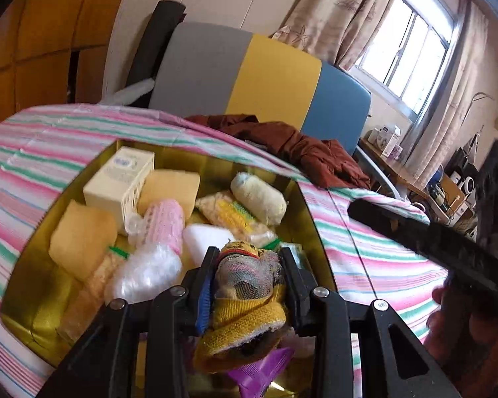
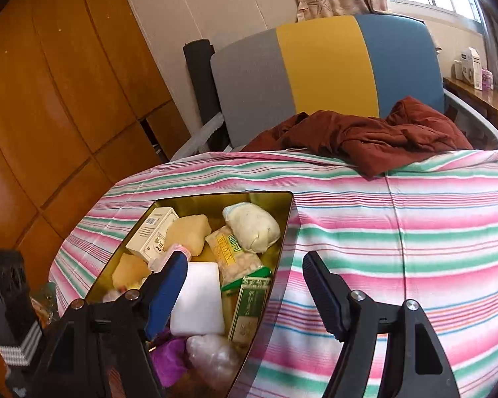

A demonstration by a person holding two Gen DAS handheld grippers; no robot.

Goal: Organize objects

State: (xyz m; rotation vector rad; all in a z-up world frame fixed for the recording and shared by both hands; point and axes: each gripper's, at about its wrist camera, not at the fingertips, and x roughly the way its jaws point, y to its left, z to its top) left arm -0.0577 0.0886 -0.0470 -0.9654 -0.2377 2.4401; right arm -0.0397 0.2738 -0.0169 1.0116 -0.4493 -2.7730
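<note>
A gold tin (image 1: 310,212) sits on the striped cloth, packed with a white carton (image 1: 119,179), yellow sponges (image 1: 83,235), a pink roll (image 1: 164,222), a white rolled cloth (image 1: 259,195) and a white block (image 1: 206,238). My left gripper (image 1: 249,252) is shut on a bundle of yellow knit and mesh netting (image 1: 245,285), held just above the tin's near end, over a purple comb (image 1: 262,371). My right gripper (image 2: 244,258) is open and holds nothing. Its left finger hangs over the tin (image 2: 282,232) and its right finger over the cloth.
The pink, green and white striped cloth (image 2: 415,232) covers the surface. A maroon garment (image 2: 365,136) lies crumpled at its far edge, before a grey, yellow and blue chair back (image 2: 325,63). Wooden wardrobe panels (image 2: 49,99) stand left. A cluttered desk (image 1: 448,195) is far right.
</note>
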